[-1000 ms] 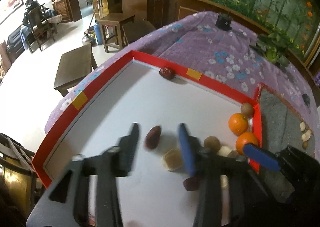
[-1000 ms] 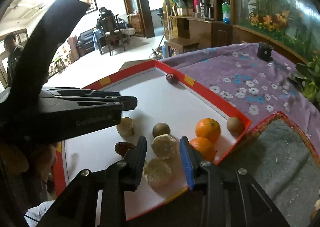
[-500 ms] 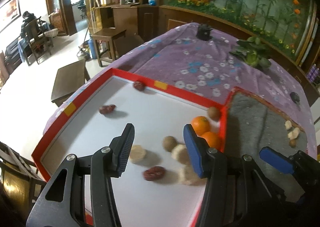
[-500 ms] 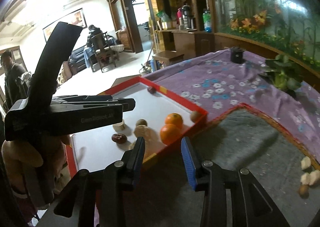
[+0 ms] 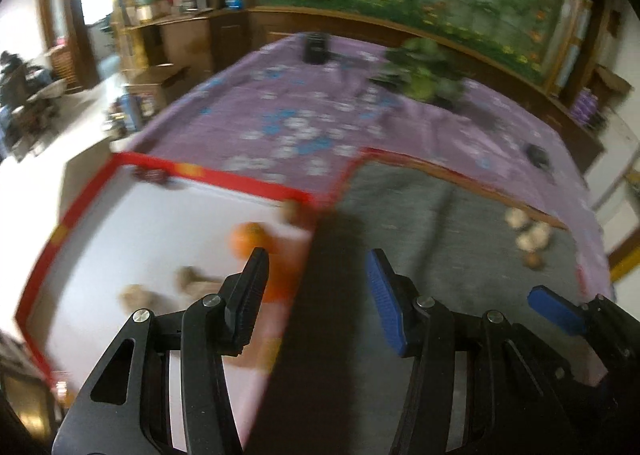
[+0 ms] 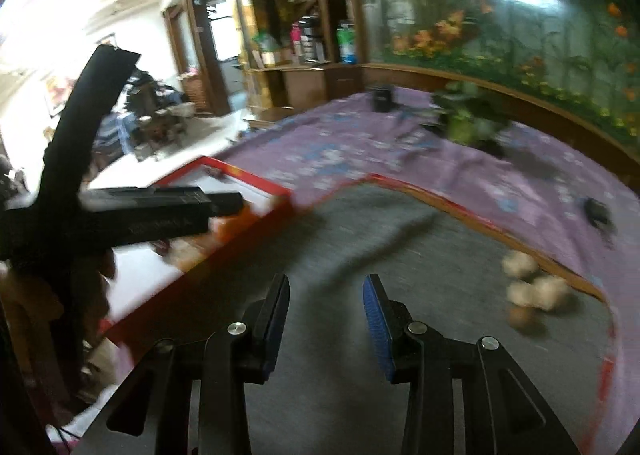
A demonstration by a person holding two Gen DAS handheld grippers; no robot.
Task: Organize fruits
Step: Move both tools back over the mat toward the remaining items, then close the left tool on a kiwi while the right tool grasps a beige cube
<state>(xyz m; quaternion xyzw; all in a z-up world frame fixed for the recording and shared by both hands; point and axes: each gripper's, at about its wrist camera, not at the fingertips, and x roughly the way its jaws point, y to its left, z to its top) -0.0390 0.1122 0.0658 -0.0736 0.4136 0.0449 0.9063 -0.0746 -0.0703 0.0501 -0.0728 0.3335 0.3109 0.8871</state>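
I have both grippers wide open and empty: the left gripper (image 5: 316, 279) over the border between the white tray (image 5: 132, 223) and the grey mat (image 6: 400, 239), the right gripper (image 6: 325, 307) over the mat. The oranges (image 5: 248, 239) lie at the tray's right edge. Both views are blurred, so I could misjudge a reach and knock fruit over the red rim (image 5: 248, 183).
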